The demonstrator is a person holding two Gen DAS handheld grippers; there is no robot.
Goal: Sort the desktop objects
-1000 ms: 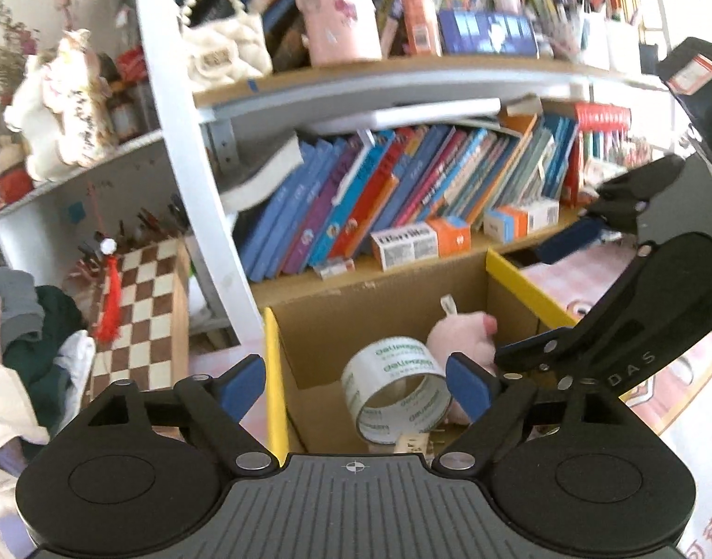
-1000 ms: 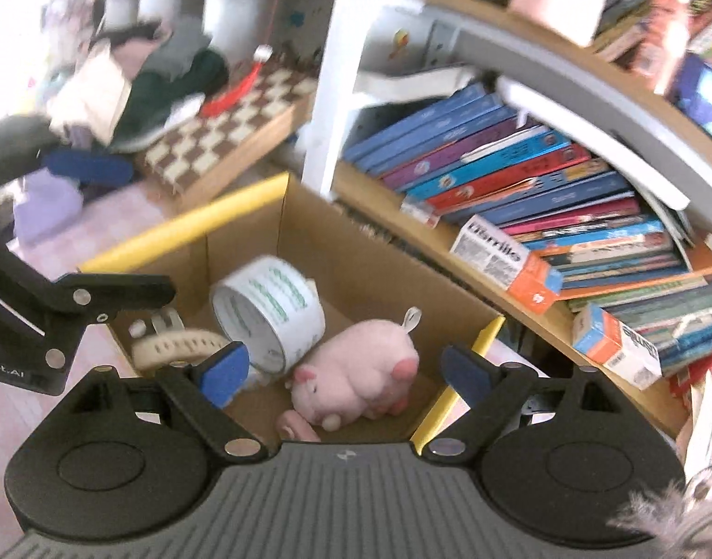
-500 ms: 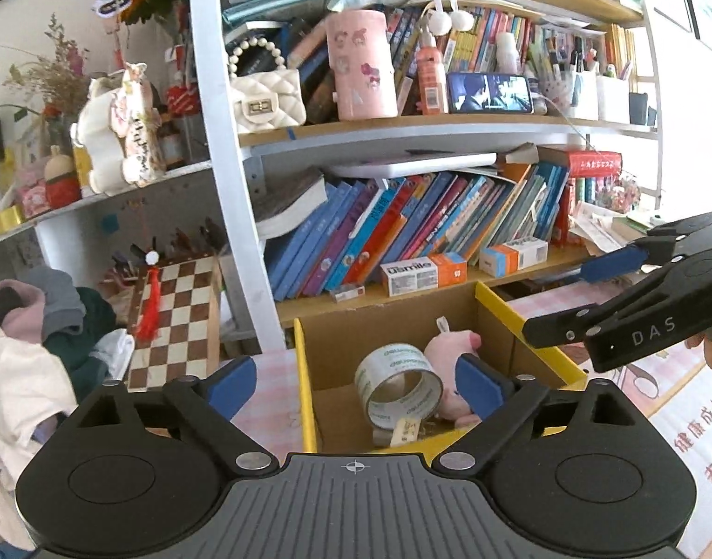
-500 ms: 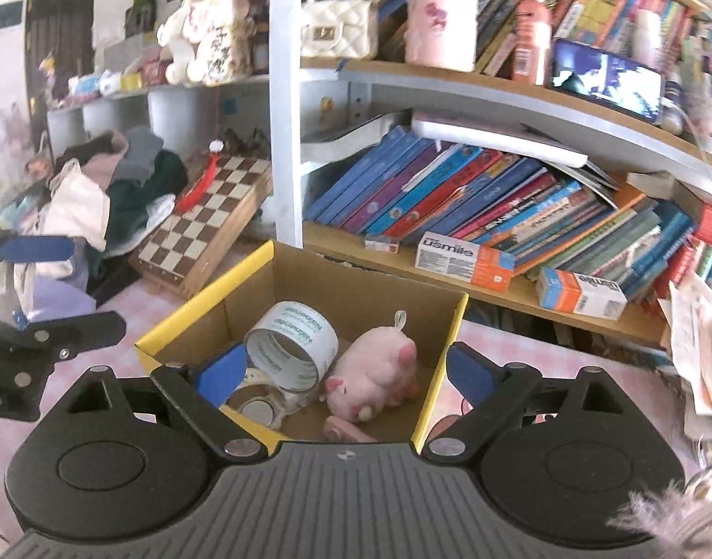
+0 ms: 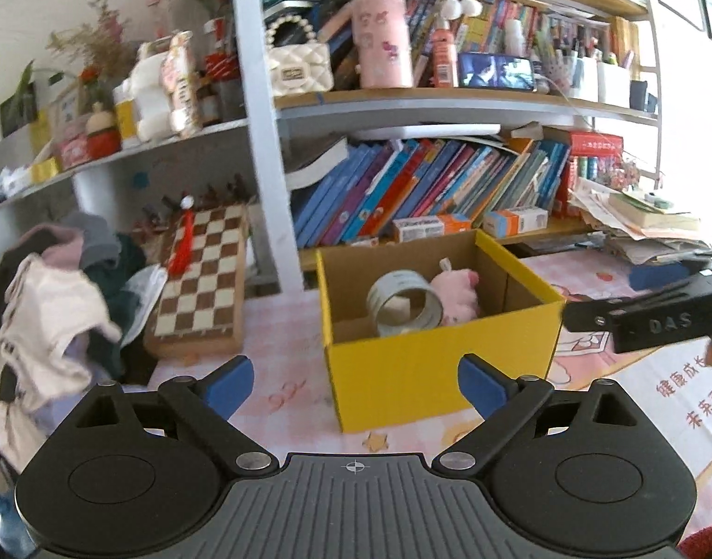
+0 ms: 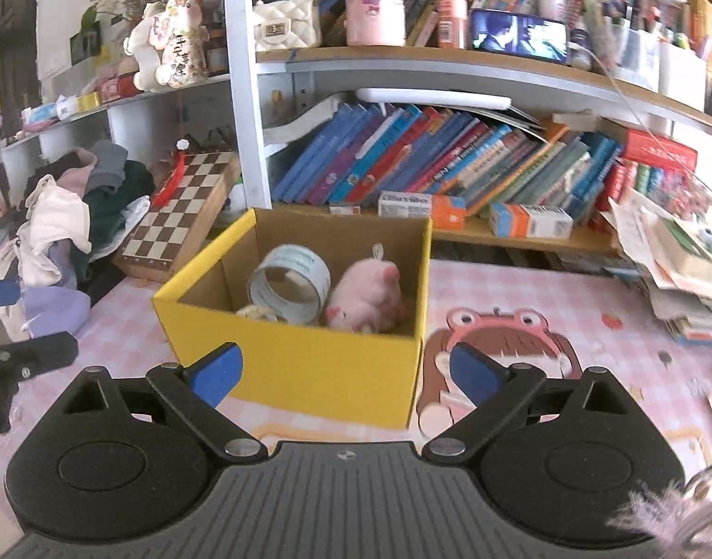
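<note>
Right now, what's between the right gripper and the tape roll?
The yellow box's front wall, in the right wrist view; tape roll sits inside behind it, right gripper outside.

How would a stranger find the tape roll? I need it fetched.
Find the yellow box on the pink desk mat, below the bookshelf. Inside stands the tape roll, left of a pink plush pig. It is the only hollow pale ring in there.

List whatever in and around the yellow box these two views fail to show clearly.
- Box floor: the yellow box front wall hides it in both wrist views.
- Beige item beside the tape roll: only its top shows in the right wrist view; identity unclear.
- Pink plush pig: lower body hidden by the wall.
- Right gripper in the left wrist view: cut off by the edge.
</note>
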